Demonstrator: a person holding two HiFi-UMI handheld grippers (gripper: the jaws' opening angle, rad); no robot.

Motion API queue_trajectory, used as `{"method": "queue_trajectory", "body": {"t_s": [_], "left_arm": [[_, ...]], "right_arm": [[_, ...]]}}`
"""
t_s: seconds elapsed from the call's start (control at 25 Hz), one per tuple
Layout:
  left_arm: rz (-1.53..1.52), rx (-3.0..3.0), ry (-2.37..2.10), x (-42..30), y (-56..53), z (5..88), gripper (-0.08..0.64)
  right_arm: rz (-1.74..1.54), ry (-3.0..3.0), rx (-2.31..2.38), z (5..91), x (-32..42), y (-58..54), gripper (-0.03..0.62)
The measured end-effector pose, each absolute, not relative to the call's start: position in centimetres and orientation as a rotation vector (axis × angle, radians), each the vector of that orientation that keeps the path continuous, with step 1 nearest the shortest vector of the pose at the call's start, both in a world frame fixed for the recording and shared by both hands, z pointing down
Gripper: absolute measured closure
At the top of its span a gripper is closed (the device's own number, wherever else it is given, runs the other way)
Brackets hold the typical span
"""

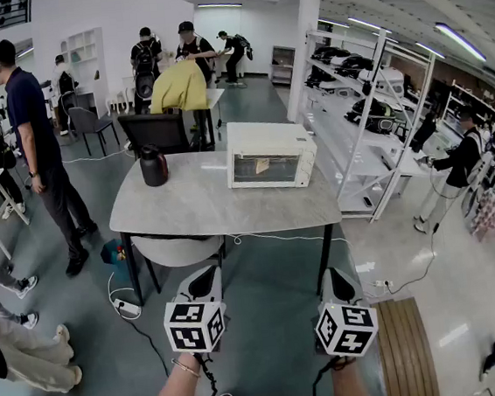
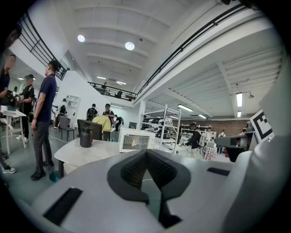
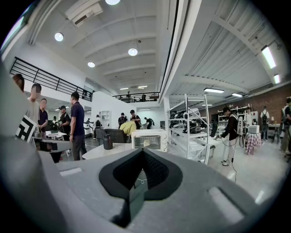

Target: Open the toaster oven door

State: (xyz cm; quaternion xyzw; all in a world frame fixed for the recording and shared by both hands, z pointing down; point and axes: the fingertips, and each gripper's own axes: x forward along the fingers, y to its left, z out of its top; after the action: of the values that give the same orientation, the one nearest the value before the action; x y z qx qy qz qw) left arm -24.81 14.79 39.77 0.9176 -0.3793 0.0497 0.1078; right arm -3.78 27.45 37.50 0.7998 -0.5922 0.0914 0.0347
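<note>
A white toaster oven stands on the right half of a grey table, its glass door closed. It also shows far ahead in the left gripper view and in the right gripper view. Both grippers hang over the floor, well short of the table's near edge. My left gripper points at the table; its jaws meet with nothing between them. My right gripper is beside it, also shut and empty.
A black jug stands on the table's left part, and a chair is tucked under it. A power strip and cables lie on the floor. Metal shelving rises at the right. People stand at the left.
</note>
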Motion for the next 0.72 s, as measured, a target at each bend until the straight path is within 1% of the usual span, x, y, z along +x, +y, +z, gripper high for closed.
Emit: {"method": "queue_trajectory", "body": {"t_s": [0.72], "left_arm": [[0.197, 2.708, -1.040, -25.4, 10.7, 41.6, 0.557]], "right_arm": [[0.337, -1.767, 2.543, 38.6, -4.3, 24.5, 0.588]]}}
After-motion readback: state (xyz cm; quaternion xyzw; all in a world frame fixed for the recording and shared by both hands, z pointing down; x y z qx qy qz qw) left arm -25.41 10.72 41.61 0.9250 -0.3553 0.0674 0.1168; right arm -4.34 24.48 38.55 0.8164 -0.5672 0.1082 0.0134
